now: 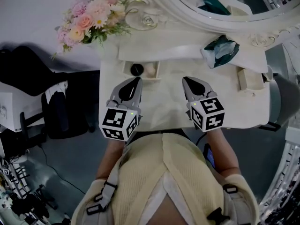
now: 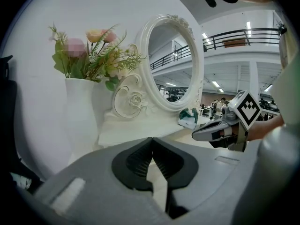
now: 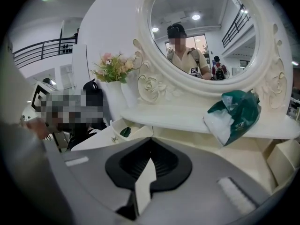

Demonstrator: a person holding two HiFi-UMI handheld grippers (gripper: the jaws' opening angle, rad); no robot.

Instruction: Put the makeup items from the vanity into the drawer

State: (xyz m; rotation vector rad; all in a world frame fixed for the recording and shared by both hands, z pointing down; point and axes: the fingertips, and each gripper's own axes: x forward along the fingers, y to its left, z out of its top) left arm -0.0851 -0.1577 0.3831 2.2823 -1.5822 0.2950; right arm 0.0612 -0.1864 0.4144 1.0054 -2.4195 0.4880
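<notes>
Makeup items (image 1: 136, 69) lie in the drawer (image 1: 158, 71), just past the left gripper's (image 1: 137, 81) jaws.

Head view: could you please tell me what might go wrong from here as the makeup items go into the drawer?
1. The right claw is shut and empty. Reaching the green packet like that may just shove it along the shelf.
2. The open drawer looks small and already holds a dark round item, so the packet may not fit.
3. The flowers stand near the drawer, so the left claw could brush them.
</notes>
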